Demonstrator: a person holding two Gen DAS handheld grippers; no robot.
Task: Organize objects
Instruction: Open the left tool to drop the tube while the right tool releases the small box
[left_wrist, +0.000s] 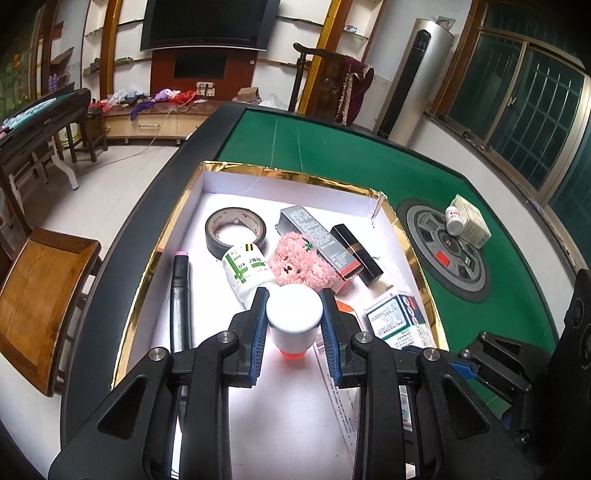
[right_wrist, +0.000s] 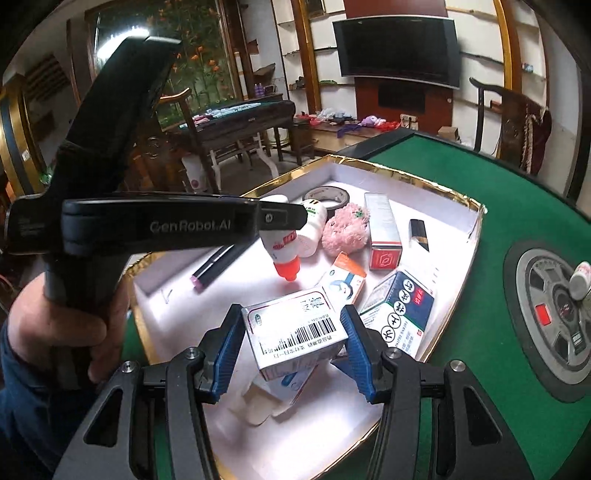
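Observation:
A shallow white tray with a gold rim (left_wrist: 295, 173) (right_wrist: 421, 179) lies on the green table. My left gripper (left_wrist: 294, 306) is shut on a small white bottle (left_wrist: 294, 321) with an orange-red cap (right_wrist: 284, 258), hanging cap-down over the tray. My right gripper (right_wrist: 293, 332) is shut on a white barcoded medicine box (right_wrist: 295, 332), held just above the tray's near end. In the tray lie a tape roll (left_wrist: 235, 229), a white bottle with green marks (left_wrist: 245, 271), a pink fluffy toy (left_wrist: 299, 264), a black pen (left_wrist: 180, 295) and several boxes.
A small white bottle (left_wrist: 453, 220) and a pale box (left_wrist: 471, 220) rest on the round centre panel (left_wrist: 447, 251) of the green table. A wooden stool (left_wrist: 40, 302) stands left of the table. A person's hand (right_wrist: 62, 325) grips the left gripper's handle.

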